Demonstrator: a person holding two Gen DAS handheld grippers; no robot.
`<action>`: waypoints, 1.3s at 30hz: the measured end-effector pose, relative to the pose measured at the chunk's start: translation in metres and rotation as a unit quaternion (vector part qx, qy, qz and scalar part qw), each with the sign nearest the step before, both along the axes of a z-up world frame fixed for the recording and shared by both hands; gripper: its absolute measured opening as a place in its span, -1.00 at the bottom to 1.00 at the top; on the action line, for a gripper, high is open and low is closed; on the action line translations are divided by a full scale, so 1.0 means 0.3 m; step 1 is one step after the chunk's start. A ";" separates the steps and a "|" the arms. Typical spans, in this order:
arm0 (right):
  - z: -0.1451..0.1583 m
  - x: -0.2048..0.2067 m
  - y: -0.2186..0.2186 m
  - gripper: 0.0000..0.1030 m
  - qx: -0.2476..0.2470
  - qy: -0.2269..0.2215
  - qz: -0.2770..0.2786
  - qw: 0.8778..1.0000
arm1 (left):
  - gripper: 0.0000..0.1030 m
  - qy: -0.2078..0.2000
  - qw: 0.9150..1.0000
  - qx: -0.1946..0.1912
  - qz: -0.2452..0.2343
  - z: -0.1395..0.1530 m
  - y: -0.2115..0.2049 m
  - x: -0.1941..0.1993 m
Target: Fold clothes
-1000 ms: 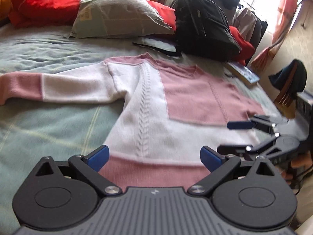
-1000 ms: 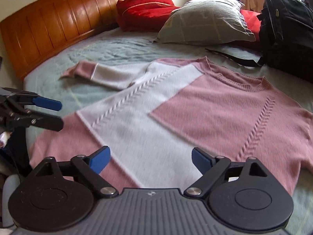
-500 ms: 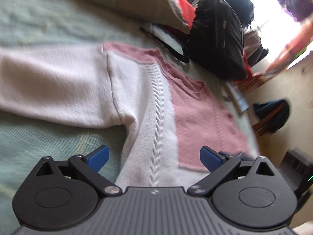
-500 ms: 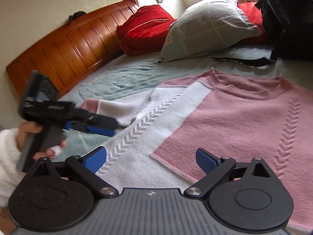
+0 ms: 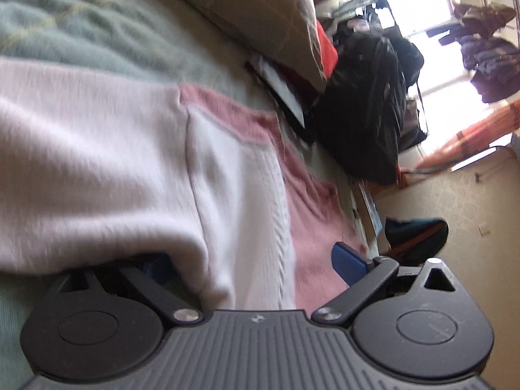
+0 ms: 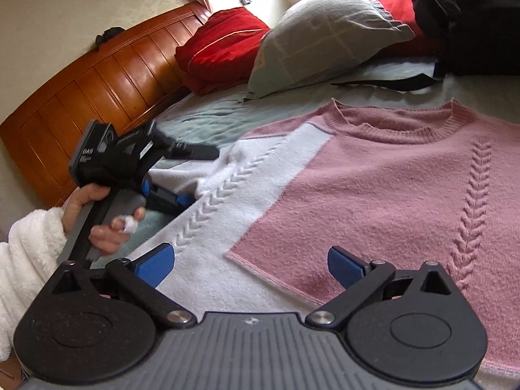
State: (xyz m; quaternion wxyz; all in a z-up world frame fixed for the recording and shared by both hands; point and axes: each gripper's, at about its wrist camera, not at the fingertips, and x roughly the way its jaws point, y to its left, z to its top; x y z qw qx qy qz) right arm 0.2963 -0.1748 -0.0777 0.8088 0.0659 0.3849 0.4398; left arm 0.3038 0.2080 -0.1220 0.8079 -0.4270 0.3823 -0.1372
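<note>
Since a second ago, the left gripper is dipping from above the hem of the sweater to the armpit where the white sleeve joins the body, while the right gripper is edging in over the front, its jaws having just been opening to full width with nothing between them. Going left to right in the right wrist view, a hand in a fluffy white sleeve is gripping the left tool's handle beside the wooden headboard; its jaws are standing apart around the bunched fold of white knit, one blue finger lying under the fabric, the other over the pink panel, not yet pressing. Next, the sweater is lying face up and spread flat on the pale green bedspread, white panel with its cable stitch to the left, pink panel and round neckline to the right. Behind it, a red cushion and a grey pillow are leaning near the headboard, and a black backpack is sitting at the far right
</note>
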 end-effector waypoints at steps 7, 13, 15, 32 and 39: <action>0.002 -0.005 -0.002 0.99 -0.013 -0.007 -0.008 1.000 | -0.26 0.012 0.998 0.041 0.042 -0.002 0.029 0.005; 0.016 -0.008 -0.007 0.99 -0.015 -0.012 -0.010 1.000 | -0.66 0.017 0.994 0.089 0.068 0.026 0.050 0.005; 0.026 -0.012 -0.010 0.99 -0.015 -0.016 -0.010 1.000 | -0.66 0.009 0.991 0.114 0.069 0.061 0.046 0.025; 0.078 -0.046 -0.034 0.99 -0.013 -0.024 -0.014 1.000 | -0.23 0.019 0.980 0.191 0.052 0.157 0.081 -0.036; 0.116 -0.103 -0.060 0.99 -0.007 -0.032 -0.007 0.999 | -0.05 0.044 0.967 0.249 0.011 0.183 0.034 -0.278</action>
